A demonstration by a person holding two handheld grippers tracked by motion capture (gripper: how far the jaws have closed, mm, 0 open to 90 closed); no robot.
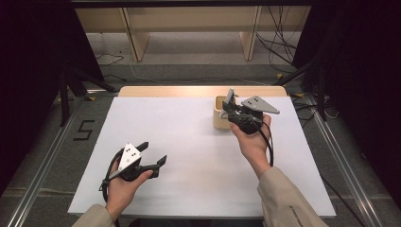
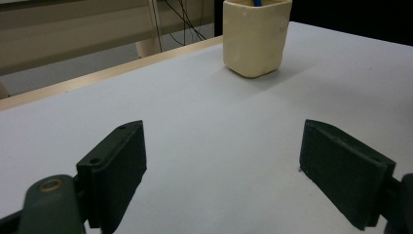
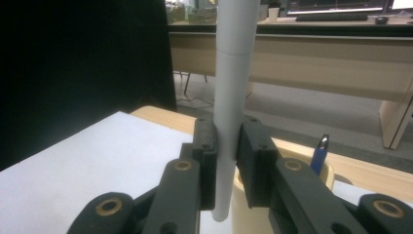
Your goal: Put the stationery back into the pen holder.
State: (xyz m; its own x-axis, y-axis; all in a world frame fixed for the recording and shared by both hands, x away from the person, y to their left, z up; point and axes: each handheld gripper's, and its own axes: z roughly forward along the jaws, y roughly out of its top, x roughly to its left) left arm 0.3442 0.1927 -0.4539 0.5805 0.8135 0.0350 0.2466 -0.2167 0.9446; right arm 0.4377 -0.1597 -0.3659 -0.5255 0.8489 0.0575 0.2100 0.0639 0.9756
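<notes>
At left, left gripper [image 1: 150,154] is idling wide open over the white table [image 1: 189,156], holding nothing. Farther right, right gripper [image 3: 228,146] is clamping an upright grey marker [image 3: 233,97] above the cream cup [image 2: 255,36]; blue pen [image 3: 319,153] is sitting inside. Marker looks mid-transfer, not resting in the cup.

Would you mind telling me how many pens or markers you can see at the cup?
2. A grey-white marker is clamped upright in the right gripper above the cream cup. A blue pen stands inside the cup. Others may be hidden within it.
</notes>
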